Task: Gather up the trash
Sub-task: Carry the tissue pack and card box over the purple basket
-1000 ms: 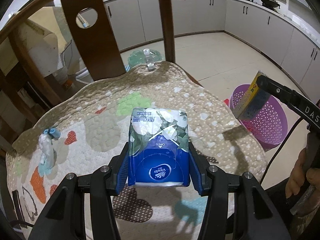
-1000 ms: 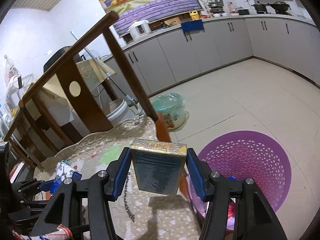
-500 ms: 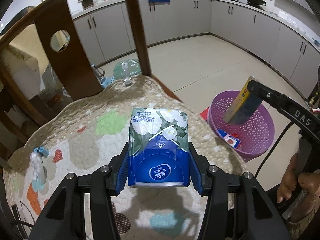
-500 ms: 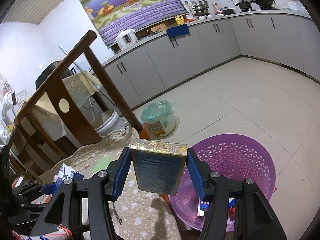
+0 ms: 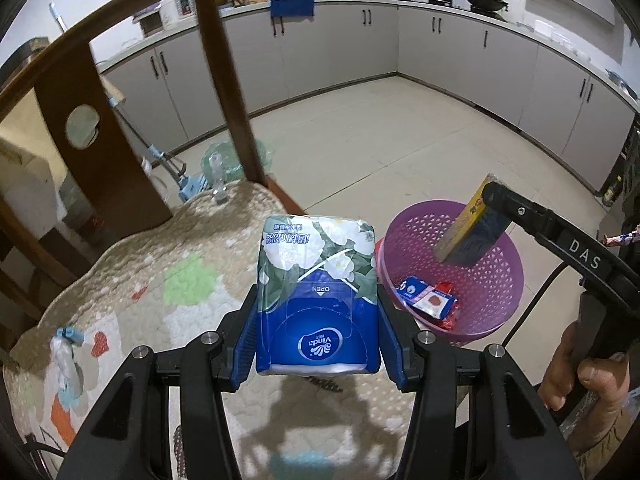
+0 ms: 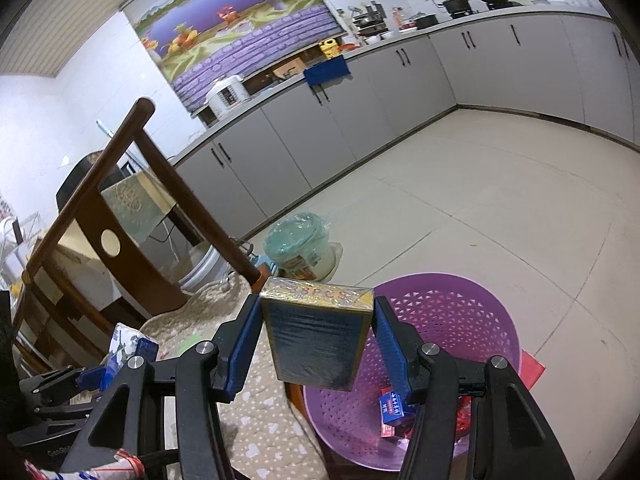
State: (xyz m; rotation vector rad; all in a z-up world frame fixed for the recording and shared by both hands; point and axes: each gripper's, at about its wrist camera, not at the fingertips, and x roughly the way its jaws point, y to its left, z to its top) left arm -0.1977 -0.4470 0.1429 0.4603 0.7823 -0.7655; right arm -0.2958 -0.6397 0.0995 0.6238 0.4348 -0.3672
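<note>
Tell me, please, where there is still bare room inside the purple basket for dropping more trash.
The purple basket is bare along its far and right walls. Its near-left floor is crowded with red and blue wrappers. The yellow-edged box hangs over its far rim.

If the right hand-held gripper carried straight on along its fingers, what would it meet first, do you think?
Probably the purple basket on the floor; its box already hangs over the basket's near rim, though depth is uncertain.
</note>
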